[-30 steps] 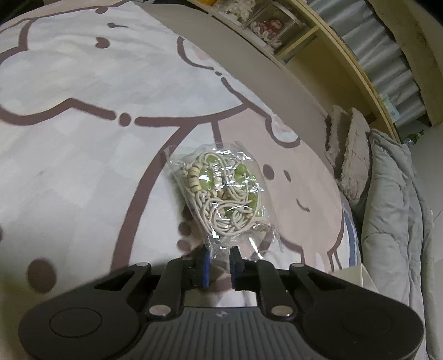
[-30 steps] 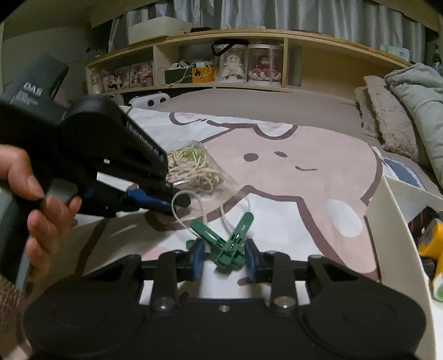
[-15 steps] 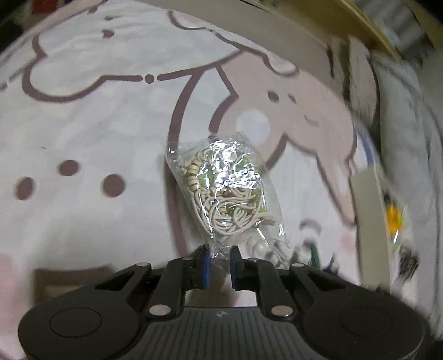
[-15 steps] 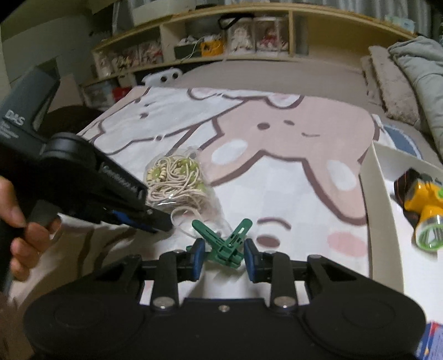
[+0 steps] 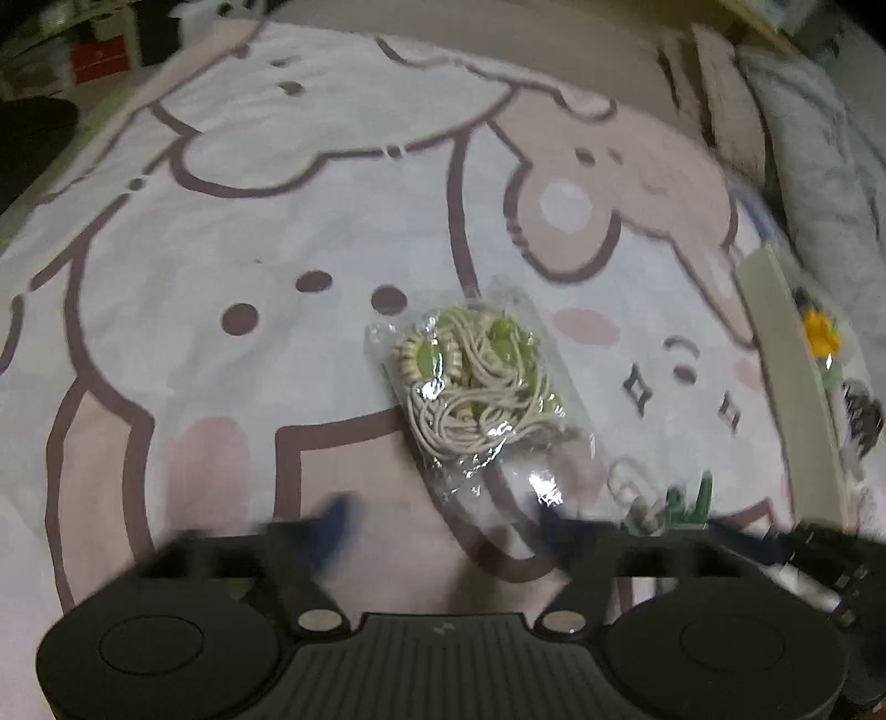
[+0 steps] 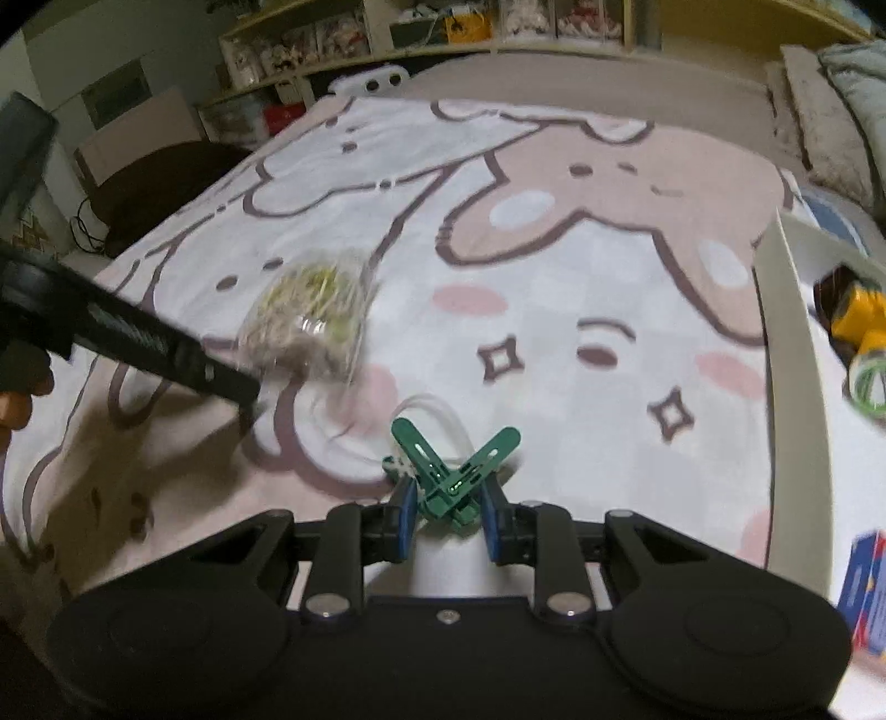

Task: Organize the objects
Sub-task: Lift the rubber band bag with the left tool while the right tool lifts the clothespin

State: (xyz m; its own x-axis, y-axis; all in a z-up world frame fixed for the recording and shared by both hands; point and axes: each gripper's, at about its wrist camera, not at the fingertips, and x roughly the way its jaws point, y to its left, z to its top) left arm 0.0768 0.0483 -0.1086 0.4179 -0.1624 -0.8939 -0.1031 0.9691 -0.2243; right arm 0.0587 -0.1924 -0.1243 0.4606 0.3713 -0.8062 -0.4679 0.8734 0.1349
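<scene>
A clear plastic bag of beige cord and green beads [image 5: 476,382] lies loose on the cartoon-print bedspread, just ahead of my left gripper [image 5: 443,526], whose blurred fingers stand wide apart and empty. In the right wrist view the bag [image 6: 307,318] is blurred beside the left gripper's finger [image 6: 166,346]. My right gripper [image 6: 446,512] is shut on a green plastic clip [image 6: 451,473], which also shows in the left wrist view [image 5: 686,498]. A loop of clear cord [image 6: 426,407] lies by the clip.
A white tray [image 6: 786,354] stands at the right on the bed, holding a yellow and black headlamp [image 6: 861,321]. A blue box [image 6: 869,587] sits at the lower right. Grey pillows [image 6: 819,116] and shelves with figurines [image 6: 498,27] are at the back.
My left gripper has opened wide and let go of the bag, which now rests on the bedspread. Both grippers have risen and tilted down. The right gripper still holds the clip.
</scene>
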